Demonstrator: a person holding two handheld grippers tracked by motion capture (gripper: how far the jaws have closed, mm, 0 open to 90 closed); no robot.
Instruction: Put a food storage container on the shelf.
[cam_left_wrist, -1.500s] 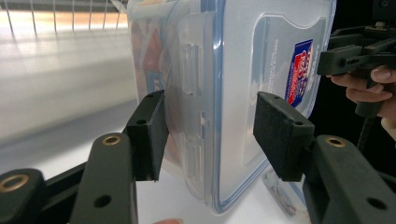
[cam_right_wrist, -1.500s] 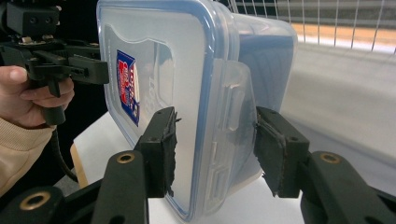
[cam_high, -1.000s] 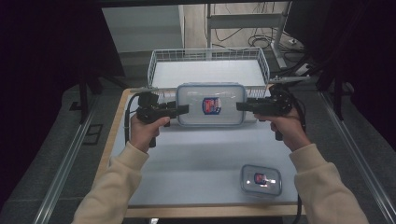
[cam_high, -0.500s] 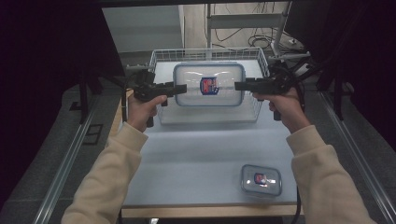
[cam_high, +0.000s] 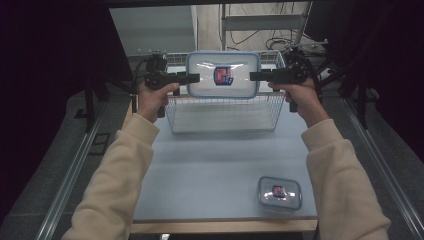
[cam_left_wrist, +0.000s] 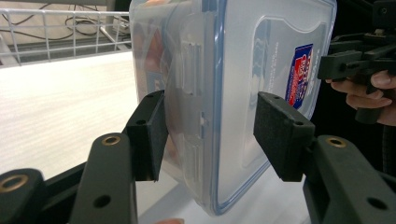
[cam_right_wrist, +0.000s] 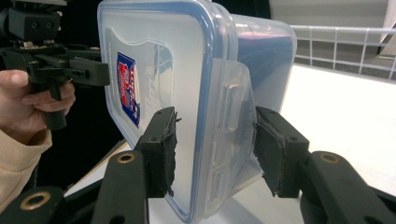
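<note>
A large clear food container (cam_high: 222, 75) with a blue-rimmed lid and a red-and-blue label hangs in the air above the wire basket (cam_high: 220, 114), tipped with its lid toward me. My left gripper (cam_high: 193, 78) is shut on its left end and my right gripper (cam_high: 255, 76) on its right end. In the left gripper view the pads (cam_left_wrist: 148, 135) squeeze the container (cam_left_wrist: 233, 70) across its latch side. The right gripper view has the pads (cam_right_wrist: 161, 149) clamped over the container's (cam_right_wrist: 187, 70) other latch flap. Both hands sit level with each other.
The white wire basket stands at the far end of the pale table (cam_high: 215, 165), open at the top. A small lidded container (cam_high: 280, 192) with the same label lies near the front right corner. Dark floor and rails flank the table.
Both grippers have carried the large container up and away from me, from just above the table to over the wire basket. The small container has stayed put.
</note>
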